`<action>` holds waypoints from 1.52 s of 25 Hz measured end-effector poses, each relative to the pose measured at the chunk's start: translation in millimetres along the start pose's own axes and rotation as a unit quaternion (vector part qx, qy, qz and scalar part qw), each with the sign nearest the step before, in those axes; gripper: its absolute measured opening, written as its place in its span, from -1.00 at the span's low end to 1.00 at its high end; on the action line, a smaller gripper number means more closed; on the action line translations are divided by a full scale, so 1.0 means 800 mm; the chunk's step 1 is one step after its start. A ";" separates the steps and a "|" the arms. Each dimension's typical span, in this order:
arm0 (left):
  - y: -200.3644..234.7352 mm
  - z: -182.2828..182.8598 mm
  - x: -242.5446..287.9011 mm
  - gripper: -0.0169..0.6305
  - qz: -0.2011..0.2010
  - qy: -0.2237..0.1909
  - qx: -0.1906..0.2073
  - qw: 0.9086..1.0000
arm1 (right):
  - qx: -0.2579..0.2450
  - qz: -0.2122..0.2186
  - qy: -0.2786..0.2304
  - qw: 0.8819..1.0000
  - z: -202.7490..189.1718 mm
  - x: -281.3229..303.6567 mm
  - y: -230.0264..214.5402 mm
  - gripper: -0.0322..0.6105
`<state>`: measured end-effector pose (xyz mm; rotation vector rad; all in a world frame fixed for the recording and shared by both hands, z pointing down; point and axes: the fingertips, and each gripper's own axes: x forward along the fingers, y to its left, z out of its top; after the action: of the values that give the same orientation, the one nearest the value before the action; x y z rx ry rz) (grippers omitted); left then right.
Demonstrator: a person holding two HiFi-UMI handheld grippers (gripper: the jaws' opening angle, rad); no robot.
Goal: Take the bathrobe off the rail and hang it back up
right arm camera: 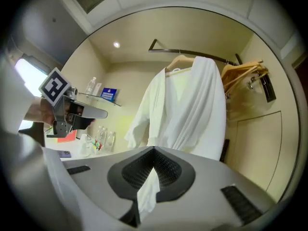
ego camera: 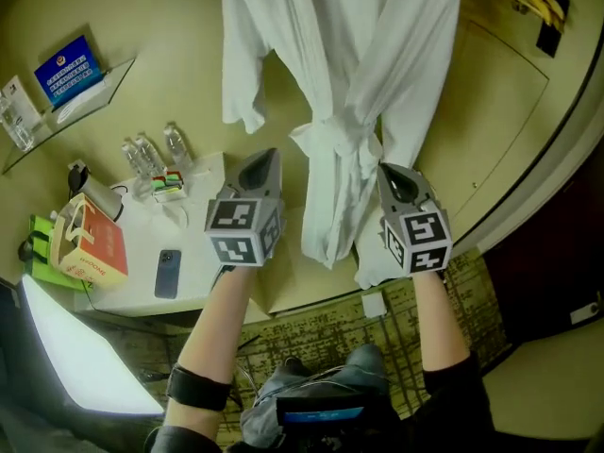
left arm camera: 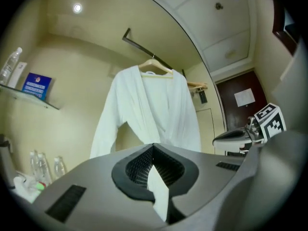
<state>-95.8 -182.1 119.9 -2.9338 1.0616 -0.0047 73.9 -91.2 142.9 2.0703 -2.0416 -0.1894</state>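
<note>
While the bathrobe hangs lengthwise down on its hanger from the rail, ahead and above, the left gripper and right gripper are both closed and empty, with the right nearer its hem.

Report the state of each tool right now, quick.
Left tool: closed, holding nothing.
Right tool: closed, holding nothing.
The bathrobe hangs ahead, clear of both.
</note>
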 end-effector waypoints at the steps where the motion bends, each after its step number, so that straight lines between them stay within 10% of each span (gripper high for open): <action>1: -0.007 -0.024 -0.019 -0.95 0.011 0.014 0.004 1.000 | 0.004 0.009 0.010 1.000 -0.018 -0.009 0.009 -0.85; 17: -0.105 -0.236 -0.225 -0.95 0.119 0.158 -0.019 0.980 | 0.071 0.122 0.104 0.985 -0.215 -0.166 0.061 -0.85; 38: -0.159 -0.267 -0.290 -0.95 0.123 0.175 -0.031 0.976 | 0.084 0.115 0.127 0.982 -0.263 -0.248 0.052 -0.85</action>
<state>-195.0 60.1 337.3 -2.8994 1.4873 -0.5108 81.7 121.7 343.5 1.8131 -2.1739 0.2805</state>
